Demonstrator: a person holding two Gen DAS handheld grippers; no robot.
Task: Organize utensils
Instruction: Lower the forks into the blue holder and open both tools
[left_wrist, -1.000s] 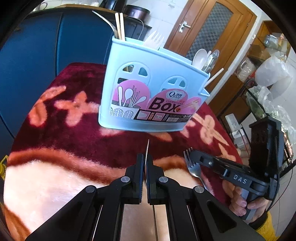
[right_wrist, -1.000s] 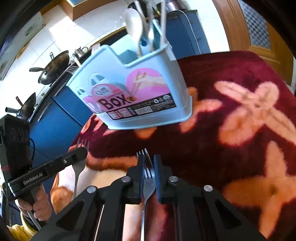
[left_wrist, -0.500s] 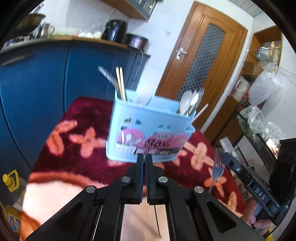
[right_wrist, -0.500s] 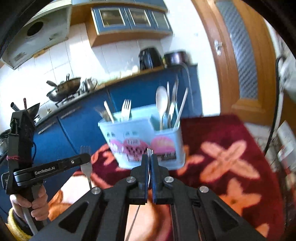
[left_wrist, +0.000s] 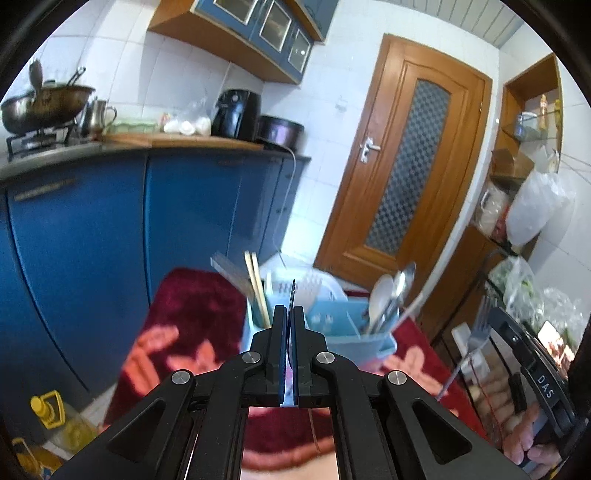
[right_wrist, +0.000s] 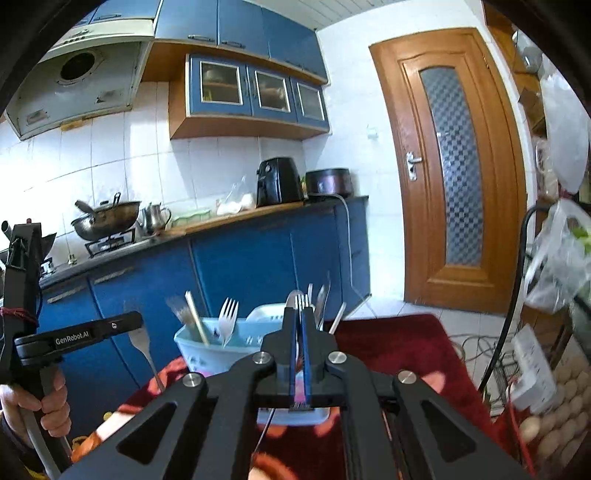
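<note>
A light blue utensil box (left_wrist: 351, 332) stands on the red flowered cloth (left_wrist: 192, 306), holding chopsticks (left_wrist: 256, 288), a white fork and spoons (left_wrist: 388, 299). My left gripper (left_wrist: 289, 314) is shut on a metal fork, seen edge-on, raised above the box's near side. It also shows in the right wrist view (right_wrist: 122, 325) with its fork (right_wrist: 142, 343) hanging down. My right gripper (right_wrist: 300, 317) is shut on another metal fork (right_wrist: 301, 299), lifted in front of the box (right_wrist: 214, 347). It shows at the right of the left wrist view (left_wrist: 495, 321).
Blue kitchen cabinets (left_wrist: 110, 229) with a worktop stand behind the table. A wooden door (left_wrist: 410, 177) is at the back right. Shelves with bags (left_wrist: 535, 206) and eggs (right_wrist: 561, 398) are on the right. A yellow oil bottle (left_wrist: 55, 421) stands on the floor at left.
Both grippers have risen and tilted up with their forks. The box now sits lower in both views, and more of the kitchen shows.
</note>
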